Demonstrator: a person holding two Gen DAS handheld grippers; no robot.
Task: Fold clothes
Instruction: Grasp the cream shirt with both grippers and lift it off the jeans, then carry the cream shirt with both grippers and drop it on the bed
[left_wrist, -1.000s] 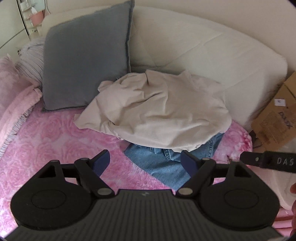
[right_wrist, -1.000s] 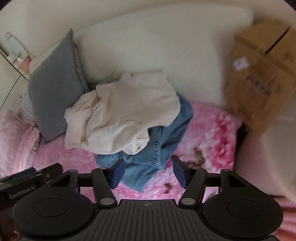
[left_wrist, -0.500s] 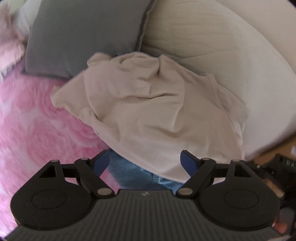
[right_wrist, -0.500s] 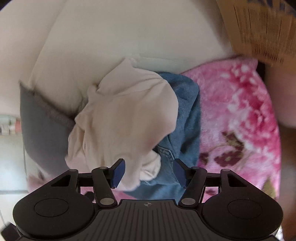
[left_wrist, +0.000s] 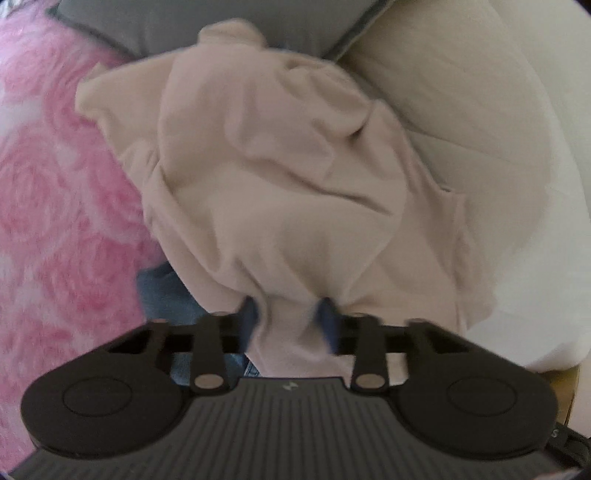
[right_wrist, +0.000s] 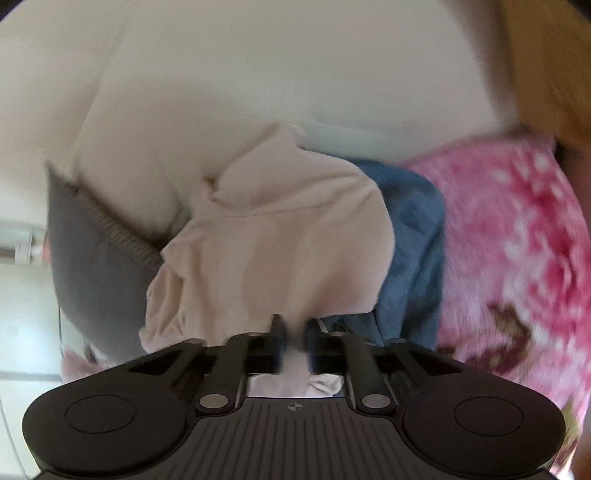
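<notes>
A crumpled cream garment (left_wrist: 280, 177) lies in a heap on top of blue jeans (left_wrist: 162, 291) on a pink floral blanket. My left gripper (left_wrist: 288, 317) is closing its jaws, and a bunch of the cream cloth's near edge is pinched between the blue pads. In the right wrist view the same cream garment (right_wrist: 280, 236) covers the jeans (right_wrist: 413, 236). My right gripper (right_wrist: 293, 339) is closing too, with a fold of the cream cloth squeezed between its pads. Both pictures are blurred.
The pink blanket (left_wrist: 55, 206) spreads to the left and, in the right wrist view, to the right (right_wrist: 517, 236). A grey pillow (left_wrist: 207, 26) and a large cream cushion (left_wrist: 480, 122) lie behind the heap. A cardboard box (right_wrist: 554, 74) stands at the far right.
Both grippers came down close onto the heap and went from wide open to pinched on the cream garment's near edge. The views rolled, and the heap now fills them.
</notes>
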